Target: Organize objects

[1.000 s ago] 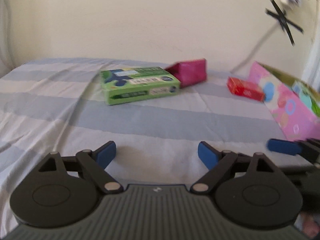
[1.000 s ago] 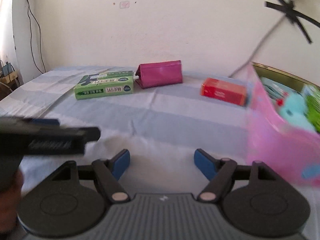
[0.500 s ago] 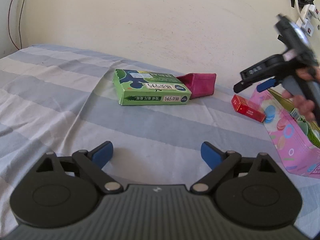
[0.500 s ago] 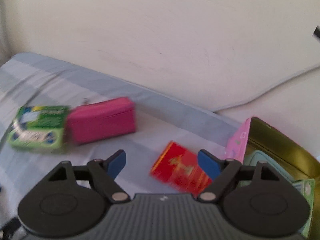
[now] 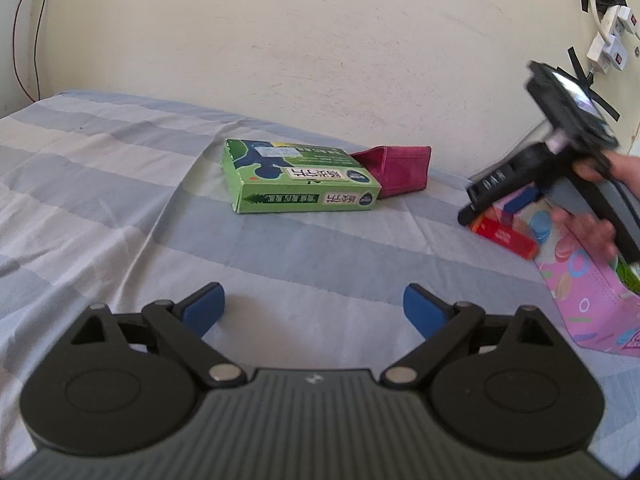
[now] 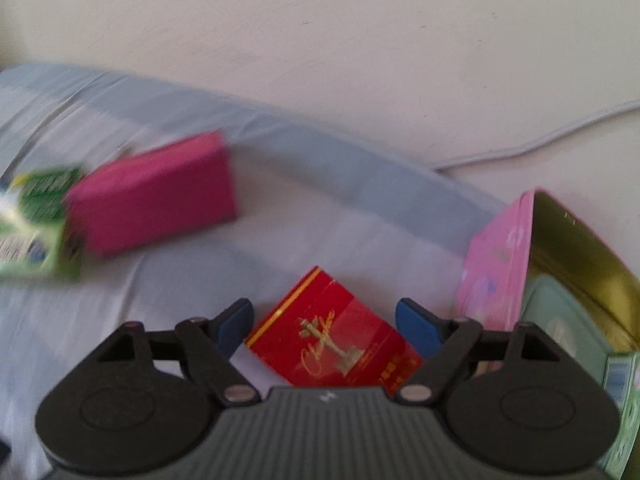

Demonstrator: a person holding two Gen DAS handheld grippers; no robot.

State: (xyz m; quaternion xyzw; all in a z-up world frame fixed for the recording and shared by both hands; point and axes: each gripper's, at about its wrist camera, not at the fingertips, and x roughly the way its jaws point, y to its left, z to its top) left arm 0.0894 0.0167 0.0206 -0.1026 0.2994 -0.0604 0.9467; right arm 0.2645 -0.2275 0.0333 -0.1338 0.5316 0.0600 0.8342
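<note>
Red glossy cardboard box sits between the right gripper's spread fingers, beside the pink patterned tin. Left gripper hovers over the striped bed, fingers wide apart, holding nothing.

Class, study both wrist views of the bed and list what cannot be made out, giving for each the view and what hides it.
- Red box: near end hidden by the right gripper body, right wrist view.
- Green box: blurred and cut by the left edge, right wrist view.
- Pink tin contents: hidden by its wall, left wrist view; cut off by the right edge, right wrist view.
- Magenta pouch: left end behind the green box, left wrist view.
</note>
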